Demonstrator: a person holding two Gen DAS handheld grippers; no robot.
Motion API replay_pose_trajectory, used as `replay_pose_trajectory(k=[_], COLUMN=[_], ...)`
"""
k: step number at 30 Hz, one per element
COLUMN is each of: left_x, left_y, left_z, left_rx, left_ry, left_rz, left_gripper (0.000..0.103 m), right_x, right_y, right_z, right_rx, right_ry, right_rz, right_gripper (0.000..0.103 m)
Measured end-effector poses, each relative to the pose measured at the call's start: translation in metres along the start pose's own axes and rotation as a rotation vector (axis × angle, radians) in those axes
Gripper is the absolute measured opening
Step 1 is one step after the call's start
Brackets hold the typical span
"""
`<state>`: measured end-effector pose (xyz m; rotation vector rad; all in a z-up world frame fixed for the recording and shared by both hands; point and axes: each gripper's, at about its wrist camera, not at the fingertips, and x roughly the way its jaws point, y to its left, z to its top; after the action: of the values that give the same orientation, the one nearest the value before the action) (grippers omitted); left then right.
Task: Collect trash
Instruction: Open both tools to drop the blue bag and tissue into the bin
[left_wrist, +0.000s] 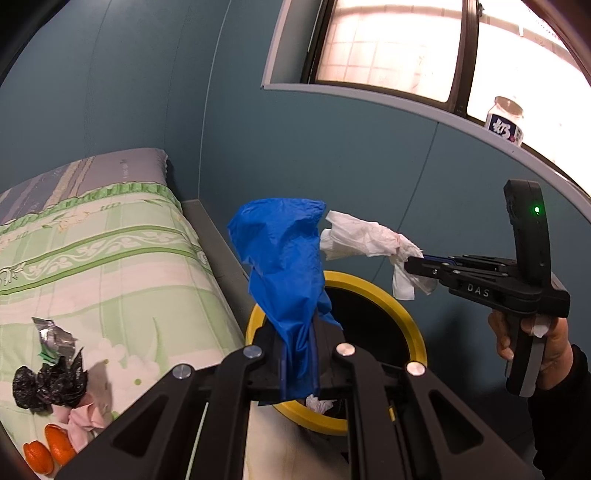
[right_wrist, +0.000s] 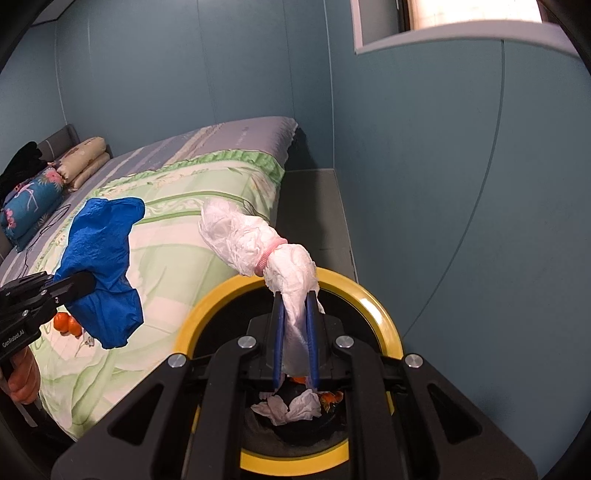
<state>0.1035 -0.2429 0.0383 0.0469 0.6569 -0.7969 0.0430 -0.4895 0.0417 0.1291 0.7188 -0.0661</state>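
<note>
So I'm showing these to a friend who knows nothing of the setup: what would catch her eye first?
Probably the bright blue plastic bag gripped in the left claw, held up above the yellow-rimmed bin beside the bed. Next, the crumpled white tissue bundle pinched in the right claw over the same bin. Black wrappers and orange peels lie on the bed.

2 grippers: left gripper (left_wrist: 299, 354), right gripper (right_wrist: 295, 332). 1 blue bag (left_wrist: 284, 251), 1 white wad (right_wrist: 255, 240), 1 yellow bin (right_wrist: 373, 299), 1 bed (right_wrist: 166, 192), 1 jar (left_wrist: 506, 120), approx. 3 orange peels (left_wrist: 48, 448), 1 black bag (left_wrist: 48, 384).
</note>
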Motion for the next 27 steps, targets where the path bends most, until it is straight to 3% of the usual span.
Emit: replay_pose_trajectory(k=[14, 24, 25, 27], left_x=[0.058, 0.077, 0.078, 0.079], left_y=[-0.014, -0.021, -0.022, -0.021], left_z=[-0.008, -0.008, -0.007, -0.008], left_rx=[0.01, 0.003, 0.004, -0.007], left_ry=[0.09, 0.125, 0.128, 0.129], left_rz=[-0.047, -0.057, -0.057, -0.052], left_gripper=[0.008, 0.008, 0.009, 0.022], right_x=[0.031, 0.033, 0.033, 0.032], right_y=[-0.021, -0.029, -0.03, -0.033], right_z=[-0.011, -0.01, -0.01, -0.01], right_rx=[0.061, 0.097, 0.097, 0.103], right_ry=[0.069, 0.078, 0.076, 0.075], right_rz=[-0.015, 0.004, 0.005, 0.0], right_gripper=[0.01, 0.011, 0.011, 0.012])
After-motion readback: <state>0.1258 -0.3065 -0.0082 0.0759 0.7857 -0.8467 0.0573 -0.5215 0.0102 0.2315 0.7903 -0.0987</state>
